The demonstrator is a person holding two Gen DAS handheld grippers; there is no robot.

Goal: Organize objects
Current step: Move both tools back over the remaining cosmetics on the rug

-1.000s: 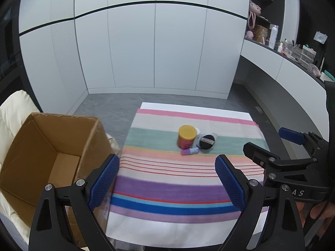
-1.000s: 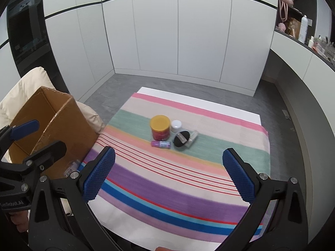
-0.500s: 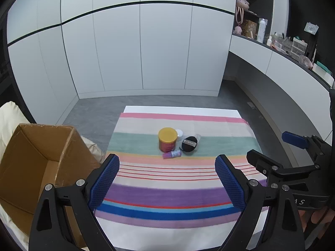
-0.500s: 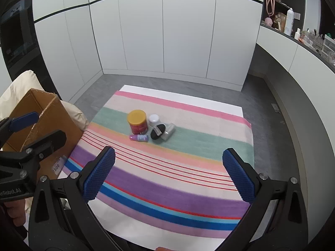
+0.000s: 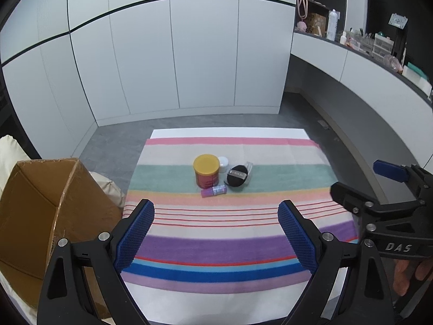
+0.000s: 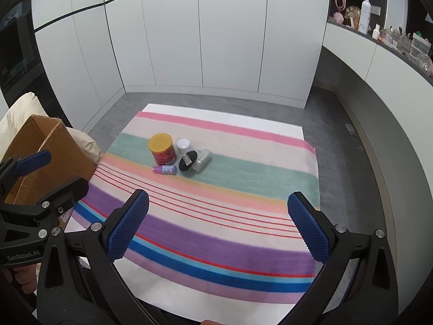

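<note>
A small cluster sits mid-cloth on the green stripe: a red jar with a yellow lid (image 5: 206,171) (image 6: 162,149), a white-capped jar (image 5: 223,163) (image 6: 183,145) behind it, a black round puff (image 5: 237,175) (image 6: 188,161), a silver tube (image 6: 201,160) beside the puff, and a small purple bottle (image 5: 213,191) (image 6: 164,169) lying in front. My left gripper (image 5: 216,210) hangs open over the near stripes, well short of the cluster, nothing between its fingers. My right gripper (image 6: 217,203) is open too, empty, nearer the cloth's right side.
The striped cloth (image 5: 230,243) (image 6: 243,189) covers a white table. An open cardboard box (image 5: 40,211) (image 6: 40,151) rests on a cream cushion at the left edge. White cupboards stand behind; a cluttered counter (image 5: 379,51) runs along the right.
Both views have slid sideways over the cloth. The cluster has drifted left in each view and the box shows less of its inside. Both grippers stayed open.
</note>
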